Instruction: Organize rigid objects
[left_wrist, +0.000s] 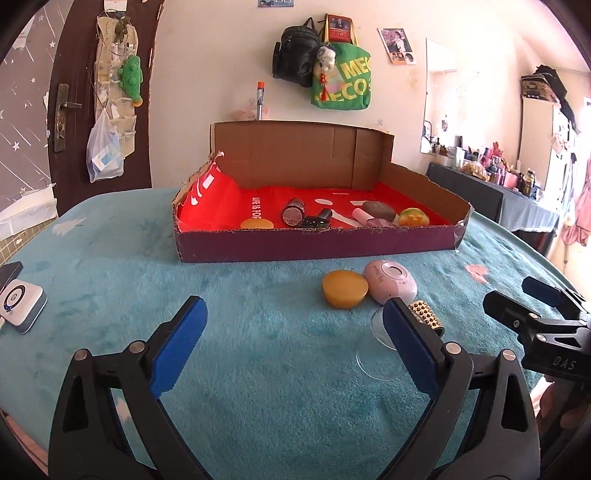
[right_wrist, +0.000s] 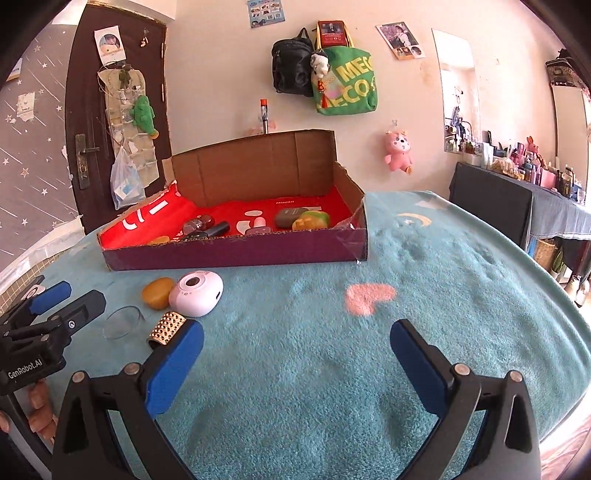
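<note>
Now both the left gripper (left_wrist: 293, 345) and right gripper (right_wrist: 295, 363) hover spread wide, empty, above the blanket (right_wrist: 332, 369).

Black hand-held gripper (left_wrist: 291, 343) frames, blue pads (left_wrist: 177, 350), silver rivets.

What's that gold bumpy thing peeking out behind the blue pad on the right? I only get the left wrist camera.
Observer: The right wrist view shows it whole. It is a curved gold studded band lying on the blanket, beside a clear disc.
Operator: Is the other gripper holding anything?
Observer: No. The right gripper has its jaws wide open, with only blanket between them.
Operator: Anything on the wall I can't see?
Observer: A pink plush toy hangs to the right of the box.
</note>
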